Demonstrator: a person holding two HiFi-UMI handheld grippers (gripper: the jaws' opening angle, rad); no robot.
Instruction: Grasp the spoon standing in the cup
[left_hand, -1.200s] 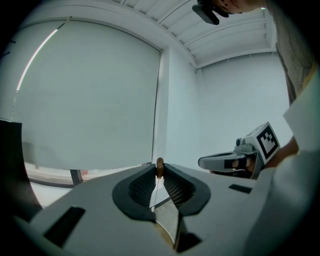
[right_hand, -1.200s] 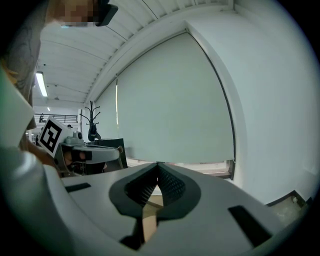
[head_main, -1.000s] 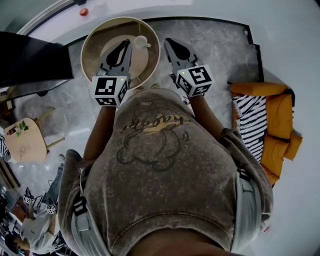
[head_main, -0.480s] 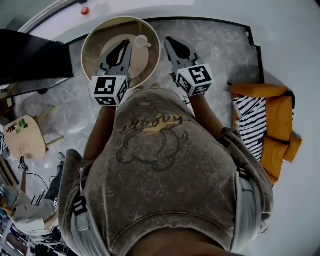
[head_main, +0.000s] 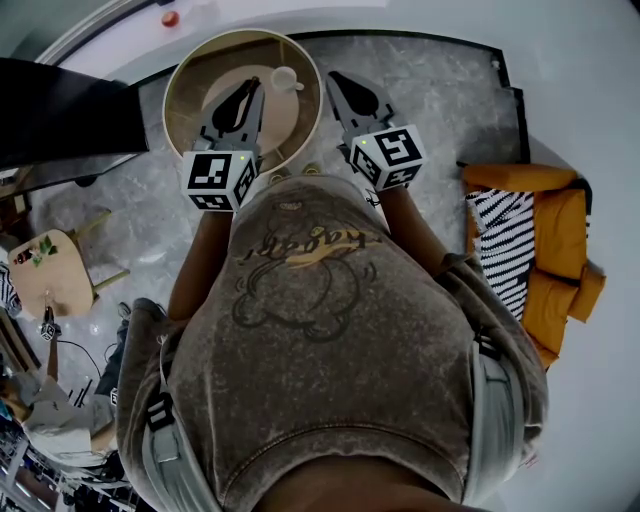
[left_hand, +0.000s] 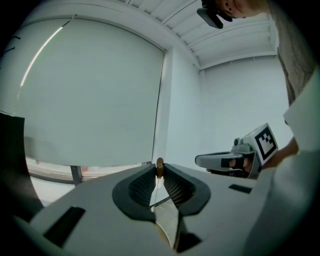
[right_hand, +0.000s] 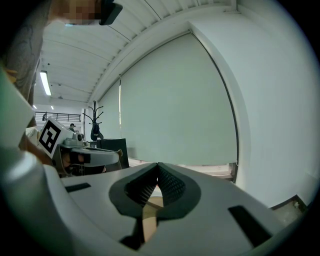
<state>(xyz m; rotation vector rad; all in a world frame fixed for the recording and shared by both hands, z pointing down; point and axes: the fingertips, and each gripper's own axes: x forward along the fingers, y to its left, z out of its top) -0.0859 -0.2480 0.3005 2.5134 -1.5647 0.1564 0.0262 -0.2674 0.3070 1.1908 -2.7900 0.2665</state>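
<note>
Nothing is moving | my left tongs (head_main: 256, 88) are pinching thin brown-tipped spoon (left_hand: 159, 168) at tips | right tongs (right_hand: 158, 165) closed, empty | tip-only grip risking slip

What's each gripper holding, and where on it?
Left gripper pinches the spoon at its brown handle end, between the jaw tips. Right gripper is shut and empty.

Spoon (left_hand: 159, 168) tip wooden, smooth; left tongs (left_hand: 159, 173) matt grey plastic (pads (left_hand: 141, 187) black, ribbed); table (head_main: 185, 80) matt wood.

Spoon (left_hand: 159, 168) mostly hidden (inside left gripper (left_hand: 159, 173))
</note>
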